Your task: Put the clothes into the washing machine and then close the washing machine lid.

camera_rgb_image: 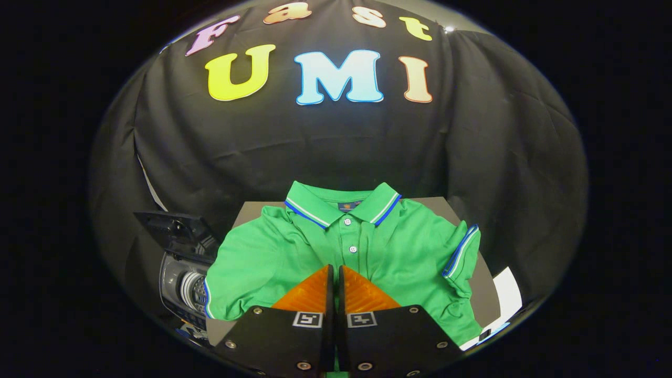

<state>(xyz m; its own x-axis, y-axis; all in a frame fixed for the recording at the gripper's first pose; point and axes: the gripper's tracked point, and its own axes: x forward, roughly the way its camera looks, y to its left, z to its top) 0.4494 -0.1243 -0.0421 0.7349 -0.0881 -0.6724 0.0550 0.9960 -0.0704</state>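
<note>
Here the gripper [336,273] hangs just above a green polo shirt [273,257], its two fingers [310,291] drawn together so that only a thin slit remains between them; whether any fabric is pinched in that slit cannot be told. The shirt lies flat, front up, on a grey table [485,294], with its collar [341,207] on the far side, trimmed in white and blue, and a row of small buttons running down toward the fingertips. One short sleeve [462,257] with a striped cuff folds over on the right. To the left of the table, lower down, stands the washing machine [181,286], its dark lid [170,231] raised and the drum opening showing.
</note>
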